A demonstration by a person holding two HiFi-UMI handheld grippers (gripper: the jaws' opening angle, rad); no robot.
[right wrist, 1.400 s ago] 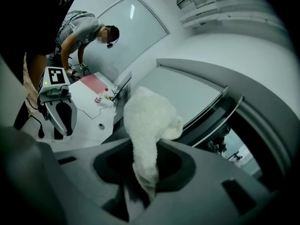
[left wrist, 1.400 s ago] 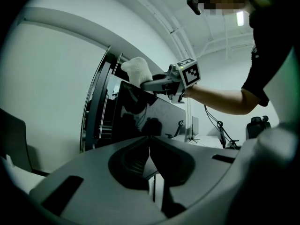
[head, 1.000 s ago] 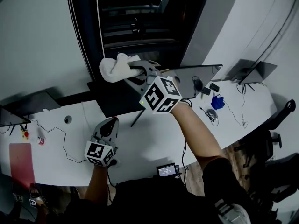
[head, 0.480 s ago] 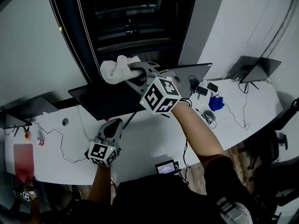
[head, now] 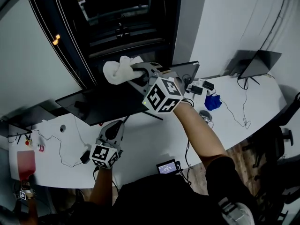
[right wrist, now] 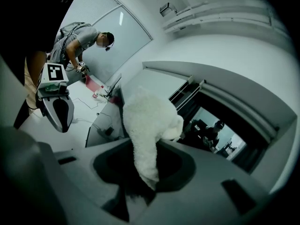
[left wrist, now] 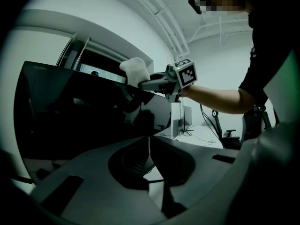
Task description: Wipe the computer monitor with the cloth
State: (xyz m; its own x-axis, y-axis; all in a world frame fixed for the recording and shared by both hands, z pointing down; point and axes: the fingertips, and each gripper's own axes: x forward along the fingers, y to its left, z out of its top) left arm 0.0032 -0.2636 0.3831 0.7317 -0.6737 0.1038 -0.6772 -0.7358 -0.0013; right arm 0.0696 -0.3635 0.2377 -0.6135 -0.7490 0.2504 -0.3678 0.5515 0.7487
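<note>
Between the jaws of the right gripper one white cloth is pinched at the upper edge of one dark monitor, while the left gripper, jaws pressed together and empty, hangs above the white desk.

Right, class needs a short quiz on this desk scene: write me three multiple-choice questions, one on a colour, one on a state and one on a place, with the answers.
1. What colour is the cloth?
A blue
B white
C red

2. How do the left gripper's jaws stand?
A together, nothing between them
B wide apart
C shut on the cloth

3. Where is the cloth?
A in the left gripper
B in the right gripper, under the monitor
C in the right gripper, up by the monitor's top edge

Answers:
1 B: it shows white in every view.
2 A: the left gripper view shows them meeting, empty.
3 C: the right jaws pinch it, and the head view shows it by the top edge.
</note>
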